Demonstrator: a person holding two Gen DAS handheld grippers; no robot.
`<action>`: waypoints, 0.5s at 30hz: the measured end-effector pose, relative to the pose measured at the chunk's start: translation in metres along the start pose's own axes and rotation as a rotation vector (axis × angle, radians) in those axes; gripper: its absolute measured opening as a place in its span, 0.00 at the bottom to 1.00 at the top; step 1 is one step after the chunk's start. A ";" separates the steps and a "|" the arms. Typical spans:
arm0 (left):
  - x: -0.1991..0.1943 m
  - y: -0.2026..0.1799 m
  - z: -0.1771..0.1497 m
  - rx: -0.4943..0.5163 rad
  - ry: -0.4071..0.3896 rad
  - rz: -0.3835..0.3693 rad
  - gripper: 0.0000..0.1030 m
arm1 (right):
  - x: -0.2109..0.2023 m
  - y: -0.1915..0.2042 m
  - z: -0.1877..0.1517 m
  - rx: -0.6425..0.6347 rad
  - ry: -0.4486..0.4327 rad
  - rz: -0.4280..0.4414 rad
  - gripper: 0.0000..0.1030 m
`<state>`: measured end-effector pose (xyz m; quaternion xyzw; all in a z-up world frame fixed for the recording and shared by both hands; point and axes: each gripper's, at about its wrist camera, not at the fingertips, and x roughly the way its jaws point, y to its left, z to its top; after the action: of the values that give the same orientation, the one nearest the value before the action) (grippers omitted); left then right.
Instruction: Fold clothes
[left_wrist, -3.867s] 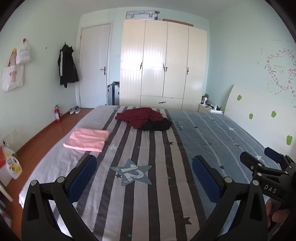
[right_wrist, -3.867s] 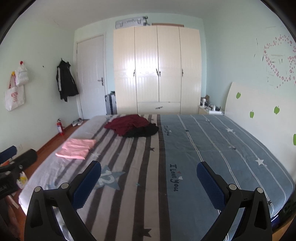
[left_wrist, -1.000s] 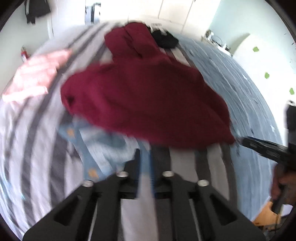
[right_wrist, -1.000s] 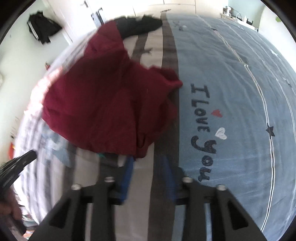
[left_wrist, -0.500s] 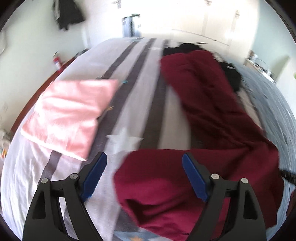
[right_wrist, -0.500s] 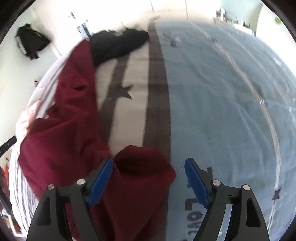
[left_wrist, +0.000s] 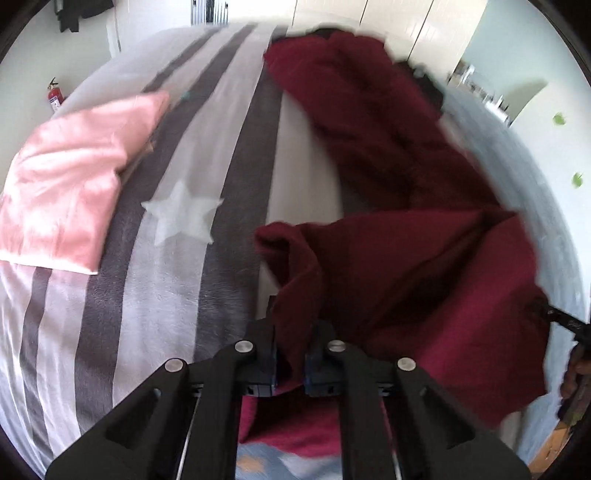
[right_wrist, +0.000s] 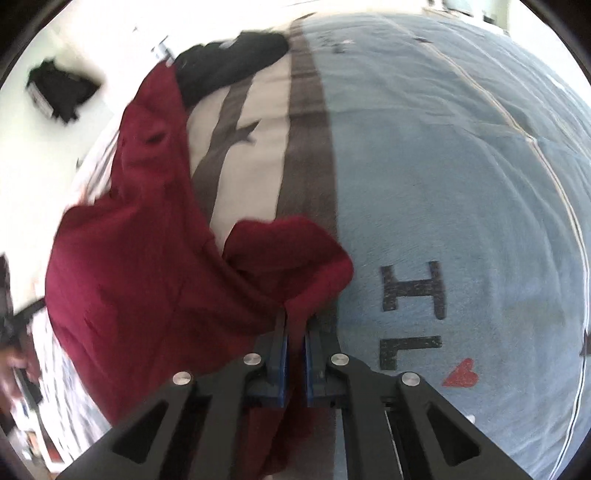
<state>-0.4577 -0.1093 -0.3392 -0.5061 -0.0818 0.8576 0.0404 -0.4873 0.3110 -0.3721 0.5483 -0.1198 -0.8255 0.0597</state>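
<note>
A dark red garment (left_wrist: 417, 258) lies spread and rumpled across the striped bed. My left gripper (left_wrist: 291, 354) is shut on its near left edge, with cloth bunched between the blue pads. My right gripper (right_wrist: 294, 350) is shut on its near right corner; the garment (right_wrist: 147, 266) stretches away to the left in that view. The far part of the garment trails up the bed toward a black garment (right_wrist: 229, 62). The right gripper's tip shows at the right edge of the left wrist view (left_wrist: 565, 323).
A folded pink garment (left_wrist: 70, 177) lies on the left side of the bed. The bedcover (right_wrist: 461, 177) is blue on the right with dark lettering. A fire extinguisher (left_wrist: 54, 96) stands by the left wall. Wardrobe doors (left_wrist: 388, 22) stand beyond the bed.
Half a second ago both grippers were open over the red garment. Both have now shut on its near edge, left and right.
</note>
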 end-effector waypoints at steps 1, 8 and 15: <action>-0.020 0.003 -0.003 -0.023 -0.031 -0.002 0.06 | -0.009 -0.002 0.001 0.011 -0.022 -0.009 0.05; -0.139 0.026 -0.056 -0.150 -0.076 0.016 0.06 | -0.108 -0.042 -0.014 0.046 -0.129 -0.073 0.04; -0.145 0.032 -0.155 -0.263 0.151 0.046 0.07 | -0.147 -0.068 -0.076 0.004 0.036 -0.126 0.04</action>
<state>-0.2514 -0.1472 -0.2934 -0.5719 -0.1785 0.7997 -0.0399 -0.3577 0.4006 -0.2875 0.5696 -0.0857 -0.8174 0.0088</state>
